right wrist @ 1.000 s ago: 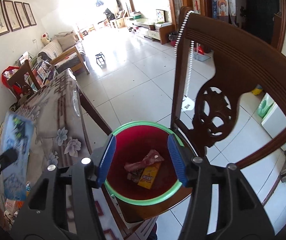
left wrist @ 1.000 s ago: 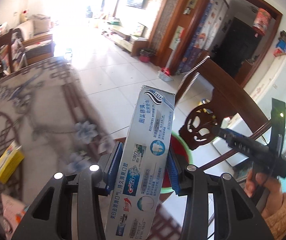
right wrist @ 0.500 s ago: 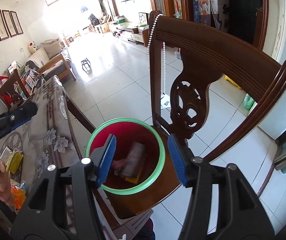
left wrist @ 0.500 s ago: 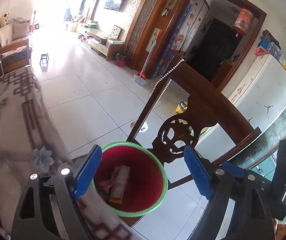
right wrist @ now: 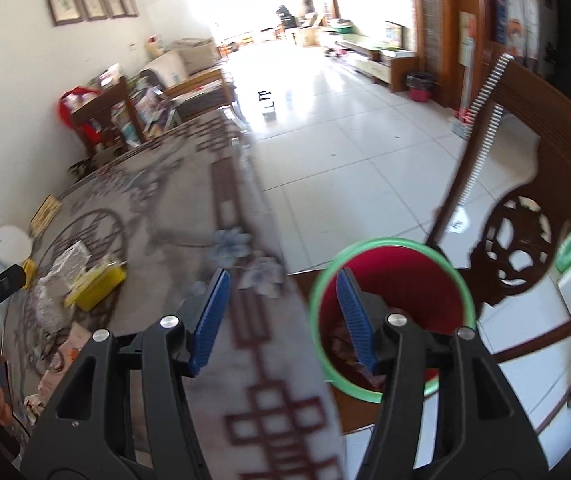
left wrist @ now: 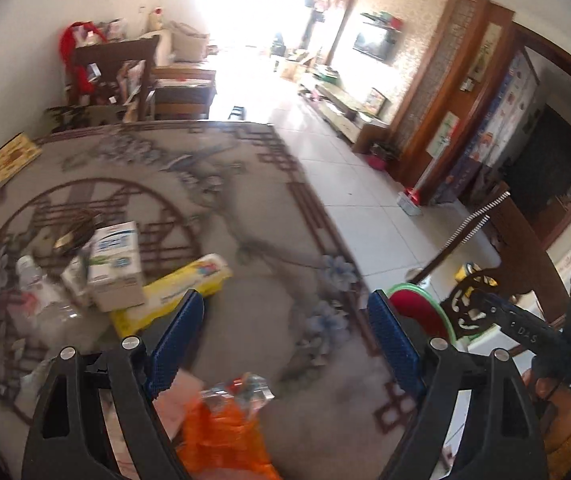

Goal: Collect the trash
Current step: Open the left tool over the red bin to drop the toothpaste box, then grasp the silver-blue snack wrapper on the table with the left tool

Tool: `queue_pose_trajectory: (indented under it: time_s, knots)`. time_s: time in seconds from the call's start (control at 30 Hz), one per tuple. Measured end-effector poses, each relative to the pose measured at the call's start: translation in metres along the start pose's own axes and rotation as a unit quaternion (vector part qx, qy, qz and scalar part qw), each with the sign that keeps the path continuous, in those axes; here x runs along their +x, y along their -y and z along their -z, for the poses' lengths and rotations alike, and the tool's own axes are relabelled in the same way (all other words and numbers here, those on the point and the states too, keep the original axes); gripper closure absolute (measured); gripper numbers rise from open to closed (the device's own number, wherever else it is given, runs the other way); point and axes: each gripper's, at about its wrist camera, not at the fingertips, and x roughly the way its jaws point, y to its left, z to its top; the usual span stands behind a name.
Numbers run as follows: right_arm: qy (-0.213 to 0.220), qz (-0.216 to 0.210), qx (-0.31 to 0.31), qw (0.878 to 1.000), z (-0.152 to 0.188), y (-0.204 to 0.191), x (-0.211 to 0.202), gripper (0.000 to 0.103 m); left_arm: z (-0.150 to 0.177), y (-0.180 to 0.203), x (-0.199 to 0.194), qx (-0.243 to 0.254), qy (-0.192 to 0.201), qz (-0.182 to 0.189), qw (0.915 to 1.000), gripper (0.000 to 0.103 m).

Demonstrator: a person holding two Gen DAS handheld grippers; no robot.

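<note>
Both claws are hanging spread and empty over the grey patterned tablecloth. The left gripper is standing wide, with nothing between its blue pads; the right gripper is about half spread, also bare. The remaining trash is lying in a heap: a yellow flat carton with a small white-and-green box beside it at the left claw's ten o'clock, and an orange crinkled plastic bag at its six o'clock, almost under the jaws.

The red bucket with the green rim is sitting on the dark carved wooden chair, at the right claw's two o'clock, just past the table edge.

Likely risks: the heap is packed tight, so closing on one piece may be dragging neighbours along; the slack bag may be slipping. The chair back is rising close behind the bucket, crowding any carry. Open cloth is lying at twelve o'clock.
</note>
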Motion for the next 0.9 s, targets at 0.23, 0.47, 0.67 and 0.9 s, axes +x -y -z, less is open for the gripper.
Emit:
queue_pose_trajectory:
  time_s: [0.23,0.47,0.67,0.9]
  knots:
    - [-0.016,-0.040,-0.047,0.998,0.008,-0.088,0.013,0.046,0.020,-0.137,-0.021,-0.035,-0.032,-0.104,0.9935,0.024]
    - [-0.028,-0.060,-0.076,0.995,0.021,-0.160,0.016,0.046,0.049,-0.204,0.015,0.049,-0.125,-0.136,0.9817,0.029]
    - [-0.032,-0.052,-0.089,0.994,0.031,-0.205,0.013,0.046,0.056,-0.217,0.060,0.076,-0.176,-0.092,0.9772,0.049]
    - [-0.037,-0.062,-0.123,0.990,0.032,-0.254,0.012,0.046,0.058,-0.236,0.062,0.042,-0.178,-0.041,0.9822,0.078]
